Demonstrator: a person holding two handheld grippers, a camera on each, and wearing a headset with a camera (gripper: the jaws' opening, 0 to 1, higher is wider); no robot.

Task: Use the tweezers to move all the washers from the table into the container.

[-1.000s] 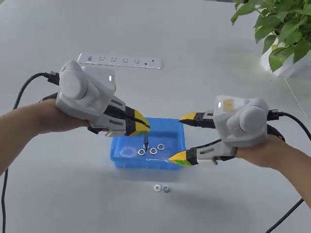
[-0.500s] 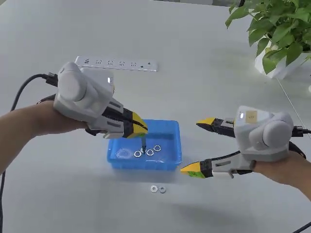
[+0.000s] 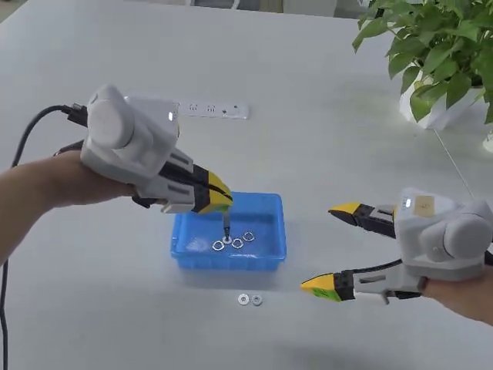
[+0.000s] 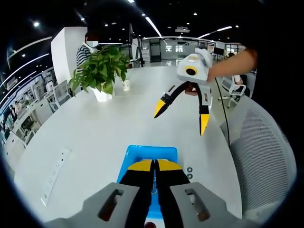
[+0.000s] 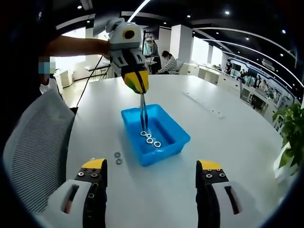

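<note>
A blue container [image 3: 271, 206] sits mid-table with washers [image 3: 237, 243] lying in a row on its floor. My left gripper [image 3: 219, 200] hovers over its left half, shut on thin tweezers [image 3: 227, 223] that point straight down; their tips reach the washer at the near end of the row [image 5: 143, 133]. Two more washers [image 3: 250, 299] lie on the table just in front of the container. My right gripper [image 3: 319, 247] is held to the container's right, open, with nothing between its jaws. From the left gripper view the container [image 4: 142, 153] is below the shut jaws and the right gripper [image 4: 181, 118] hangs beyond.
A white power strip [image 3: 208, 109] lies behind the container. A potted plant [image 3: 439, 46] stands at the far right corner. A black cable [image 3: 31, 146] trails from the left gripper. A mesh chair [image 5: 33, 156] stands by the table edge.
My right gripper has drawn back to the right, away from the container's front corner, still open. The left gripper with the tweezers has stayed over the container.
</note>
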